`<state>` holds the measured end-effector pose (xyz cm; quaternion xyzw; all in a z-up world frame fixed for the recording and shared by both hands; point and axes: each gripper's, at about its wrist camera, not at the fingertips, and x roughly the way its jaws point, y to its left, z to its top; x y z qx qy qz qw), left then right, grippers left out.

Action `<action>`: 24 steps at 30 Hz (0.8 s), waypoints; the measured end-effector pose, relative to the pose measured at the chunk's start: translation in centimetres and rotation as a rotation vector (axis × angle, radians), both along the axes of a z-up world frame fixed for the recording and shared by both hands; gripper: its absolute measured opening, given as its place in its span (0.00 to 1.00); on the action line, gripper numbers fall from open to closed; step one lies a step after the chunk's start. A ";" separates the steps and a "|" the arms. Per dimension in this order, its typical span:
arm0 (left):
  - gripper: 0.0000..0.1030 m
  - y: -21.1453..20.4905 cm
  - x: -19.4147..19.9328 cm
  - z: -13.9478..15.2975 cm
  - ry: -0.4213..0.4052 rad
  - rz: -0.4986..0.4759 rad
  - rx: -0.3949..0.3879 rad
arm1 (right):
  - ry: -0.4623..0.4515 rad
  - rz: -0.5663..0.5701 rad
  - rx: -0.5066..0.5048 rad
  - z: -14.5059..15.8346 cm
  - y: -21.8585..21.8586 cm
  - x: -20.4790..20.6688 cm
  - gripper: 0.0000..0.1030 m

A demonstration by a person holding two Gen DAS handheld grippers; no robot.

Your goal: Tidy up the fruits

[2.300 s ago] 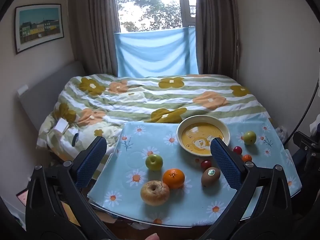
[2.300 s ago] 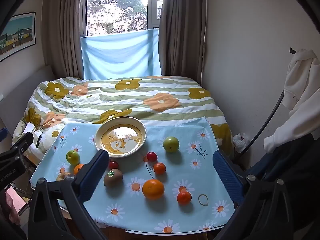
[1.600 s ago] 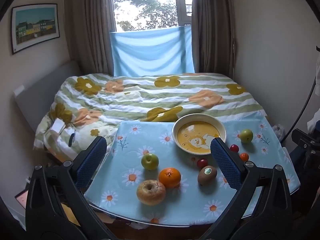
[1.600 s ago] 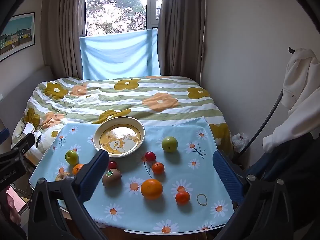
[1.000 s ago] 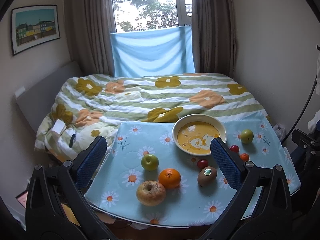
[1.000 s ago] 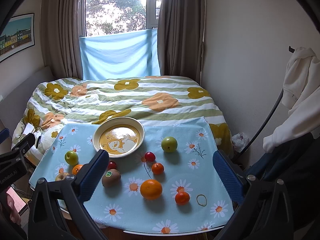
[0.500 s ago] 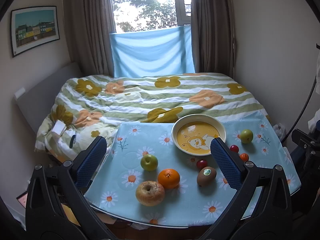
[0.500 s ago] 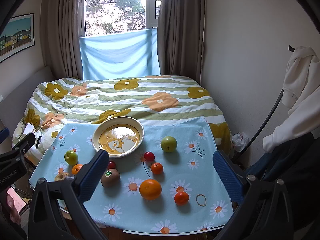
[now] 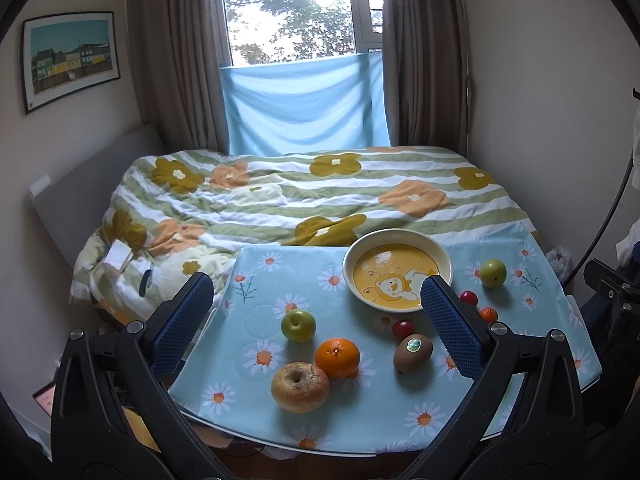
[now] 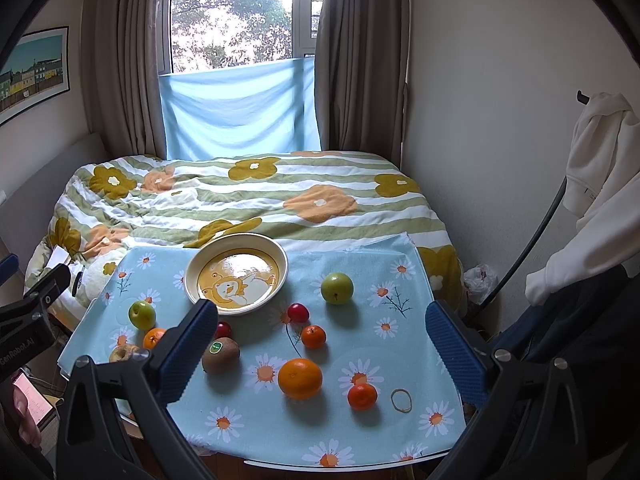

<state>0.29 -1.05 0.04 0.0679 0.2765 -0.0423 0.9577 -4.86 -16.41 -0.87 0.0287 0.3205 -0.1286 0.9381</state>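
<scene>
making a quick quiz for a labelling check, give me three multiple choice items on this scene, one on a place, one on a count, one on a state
1. Where is the kiwi?
A. in the bowl
B. on the tablecloth, nearer the camera than the bowl
C. on the bed

2. How many green apples are on the table?
A. one
B. two
C. four

3. What is in the bowl?
A. nothing
B. all the fruit
C. one orange

Answers:
1 B, it lies on the tablecloth, outside the bowl's rim.
2 B, one green apple sits left of the bowl, another green apple right.
3 A, its cartoon bottom shows bare, and both the left gripper and right gripper are open and hold nothing.
</scene>
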 end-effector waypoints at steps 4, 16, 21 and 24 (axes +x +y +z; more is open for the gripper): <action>1.00 0.0 0.0 0.0 -0.001 0.000 0.001 | 0.000 0.000 0.000 0.0 0.0 0.0 1.00; 1.00 0.0 0.0 0.0 0.001 0.001 0.000 | 0.001 0.000 0.000 0.0 0.1 0.1 1.00; 1.00 0.0 0.1 0.0 0.003 0.000 -0.001 | 0.002 0.000 0.001 0.0 0.1 0.1 1.00; 1.00 0.1 0.1 -0.1 0.005 0.000 -0.005 | 0.003 0.000 0.001 0.0 0.1 0.1 1.00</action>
